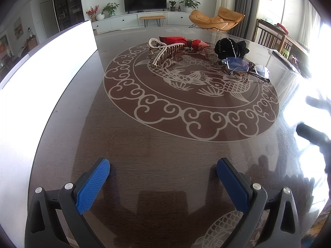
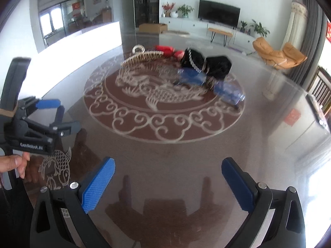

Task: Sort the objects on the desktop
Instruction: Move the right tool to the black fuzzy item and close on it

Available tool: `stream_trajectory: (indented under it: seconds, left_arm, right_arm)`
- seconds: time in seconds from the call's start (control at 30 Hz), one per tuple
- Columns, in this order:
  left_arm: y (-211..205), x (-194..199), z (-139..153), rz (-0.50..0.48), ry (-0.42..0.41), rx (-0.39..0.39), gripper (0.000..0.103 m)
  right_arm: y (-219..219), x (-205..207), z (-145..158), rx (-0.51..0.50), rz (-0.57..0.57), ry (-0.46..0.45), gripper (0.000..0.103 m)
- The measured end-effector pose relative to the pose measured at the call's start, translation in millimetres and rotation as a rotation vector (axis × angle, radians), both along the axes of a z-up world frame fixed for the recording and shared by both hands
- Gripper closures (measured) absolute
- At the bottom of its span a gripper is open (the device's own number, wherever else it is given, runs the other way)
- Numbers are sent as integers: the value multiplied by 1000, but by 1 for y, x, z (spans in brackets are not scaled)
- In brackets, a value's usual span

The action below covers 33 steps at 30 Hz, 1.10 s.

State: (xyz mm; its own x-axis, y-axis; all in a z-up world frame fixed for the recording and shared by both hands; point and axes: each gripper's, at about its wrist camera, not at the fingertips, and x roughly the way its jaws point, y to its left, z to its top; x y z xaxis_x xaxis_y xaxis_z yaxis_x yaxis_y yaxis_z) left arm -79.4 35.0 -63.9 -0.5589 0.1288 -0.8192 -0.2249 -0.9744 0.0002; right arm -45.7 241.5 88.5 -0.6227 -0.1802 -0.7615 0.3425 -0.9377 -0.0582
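Four items: all lie on the worktop (image 1: pixel 144 144), grouped on the far half of the round fish medallion (image 1: pixel 190 95), which serves as landmark below.
Pearl hair clip (image 1: pixel 163 51): far-left part of the medallion, just in front of the red packet.
Red packet (image 1: pixel 182 41): at the medallion's far rim, behind the clip.
Black scrunchie (image 1: pixel 230 47): far-right part of the medallion, beside the packet's end.
Glasses (image 1: pixel 246 67): just in front of the scrunchie, seemingly touching it; rimless, lenses tinted blue.
Left tongs (image 1: pixel 163 175): spread wide, empty, hovering short of the medallion's near rim.
Right tongs (image 2: pixel 168 177): spread wide, empty, likewise short of the near rim; this view is blurred.
Step in hand: judged to be the approach, nothing yet gripped.
Advice: take the nearest loose piece first; grip the glasses at the bridge or a temple, not across a lens; lift clear of the scrunchie so it is not dragged.
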Motion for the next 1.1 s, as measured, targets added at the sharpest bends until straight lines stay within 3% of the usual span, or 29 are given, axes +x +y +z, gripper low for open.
stream_trajectory:
  seconds: [0.1, 0.17, 0.27, 0.37, 0.43, 0.53, 0.67, 0.7, 0.8, 0.97, 1.1]
  left_arm:
    - [0, 0, 0, 0, 0, 0, 0]
    - [0, 0, 0, 0, 0, 0, 0]
    - [0, 0, 1, 0, 0, 2, 0]
    - [0, 0, 1, 0, 0, 1, 0]
    - [0, 0, 1, 0, 1, 1, 0]
    - [0, 0, 1, 0, 1, 1, 0]
    - [-1, 0, 1, 0, 1, 2, 0]
    - [-1, 0, 1, 0, 1, 2, 0]
    - [-1, 0, 1, 0, 1, 2, 0]
    - [-1, 0, 1, 0, 1, 2, 0]
    - [-1, 0, 1, 0, 1, 2, 0]
  right_arm:
    - [17, -40, 21, 56, -46, 52, 0]
    - [37, -81, 28, 49, -149, 47, 0]
    - [76, -139, 28, -88, -336, -4, 0]
    - [98, -179, 6, -294, -416, -150, 0]
    - [90, -190, -3, -408, -362, -191, 0]
    - [45, -190, -2, -394, -175, -188, 0]
    - [-14, -177, -11, -623, 147, -413, 1]
    - [-23, -171, -7, -649, 198, -428, 1]
    - [-27, -154, 10, -562, 184, -328, 1]
    - [2, -140, 23, -292, -36, -144, 1]
    - [35, -148, 18, -210, -132, -129, 1]
